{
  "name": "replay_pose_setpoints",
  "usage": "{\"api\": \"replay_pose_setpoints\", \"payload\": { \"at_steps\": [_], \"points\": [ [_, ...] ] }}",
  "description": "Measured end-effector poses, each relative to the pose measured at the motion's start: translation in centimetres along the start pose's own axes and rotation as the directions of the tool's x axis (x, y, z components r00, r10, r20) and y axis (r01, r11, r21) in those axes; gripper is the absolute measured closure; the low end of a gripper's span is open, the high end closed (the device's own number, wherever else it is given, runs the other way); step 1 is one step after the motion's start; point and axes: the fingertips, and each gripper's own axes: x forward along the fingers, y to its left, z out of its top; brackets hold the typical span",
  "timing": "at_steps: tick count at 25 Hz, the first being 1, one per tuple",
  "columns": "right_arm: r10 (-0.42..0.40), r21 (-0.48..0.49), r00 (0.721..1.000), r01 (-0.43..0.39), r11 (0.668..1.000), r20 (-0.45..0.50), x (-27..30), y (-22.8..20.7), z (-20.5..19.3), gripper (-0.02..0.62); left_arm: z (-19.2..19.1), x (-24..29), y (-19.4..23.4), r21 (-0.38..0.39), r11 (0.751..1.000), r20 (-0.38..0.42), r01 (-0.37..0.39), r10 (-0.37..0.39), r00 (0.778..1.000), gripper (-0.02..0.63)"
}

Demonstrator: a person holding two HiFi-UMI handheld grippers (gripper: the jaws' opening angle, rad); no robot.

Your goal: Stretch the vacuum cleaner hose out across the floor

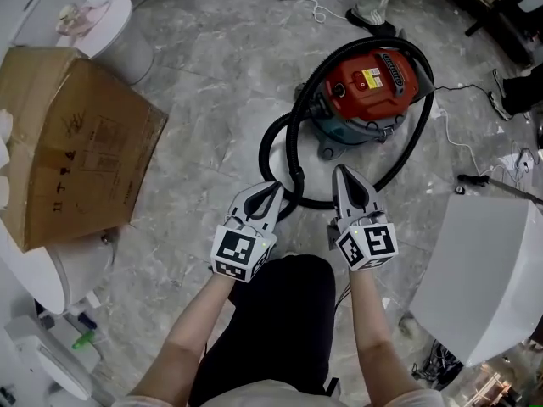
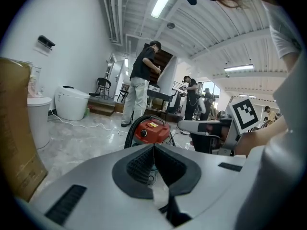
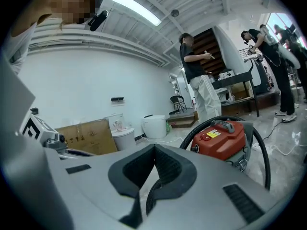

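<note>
Left hand-held gripper (image 1: 273, 186) and right hand-held gripper (image 1: 342, 175) both closed on nothing, tips by the coiled hose (image 1: 293, 142).

I hold the two side by side in front of me, each with its jaws pressed together and nothing between them, which their own views confirm. The black hose lies in loops on the grey marble floor (image 1: 212, 100): one wide loop wraps round the red vacuum cleaner (image 1: 371, 87), a smaller one sits to its left, and the nearest curve passes just beyond my gripper tips. A cardboard box (image 1: 72, 142) stands well apart on the left.
</note>
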Motion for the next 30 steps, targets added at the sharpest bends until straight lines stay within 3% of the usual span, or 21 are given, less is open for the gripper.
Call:
{"api": "replay_pose_setpoints", "payload": {
  "at_steps": [10, 16, 20, 24, 30],
  "points": [
    [0.017, -0.051, 1.0, -0.018, 0.999, -0.023, 3.3, -4.6, -8.2, 0.589, -7.2, 5.7, 2.8, -0.007, 1.0, 0.002, 0.007, -0.007, 1.0, 0.597],
    [0.16, -0.103, 0.984, -0.167, 0.981, -0.076, 5.7, -5.1, -13.5, 0.588, -12.8, 8.7, 4.4, -0.025, 1.0, -0.013, 0.013, -0.013, 1.0, 0.597],
    [0.204, -0.143, 0.975, -0.214, 0.966, -0.086, 6.9, -5.5, -16.0, 0.588, -16.2, 10.7, 5.0, -0.033, 0.999, -0.017, 0.019, -0.02, 1.0, 0.597],
    [0.229, -0.228, 0.959, -0.264, 0.937, -0.167, 8.4, -5.8, -18.9, 0.588, -18.4, 12.2, 5.3, -0.034, 0.999, 0.004, 0.029, -0.029, 1.0, 0.597],
    [0.238, -0.08, 0.938, -0.265, 0.961, -0.251, 10.1, -7.4, -22.4, 0.588, -21.4, 13.8, 6.7, -0.08, 0.997, 0.004, 0.009, -0.009, 1.0, 0.597]
  ]
}}
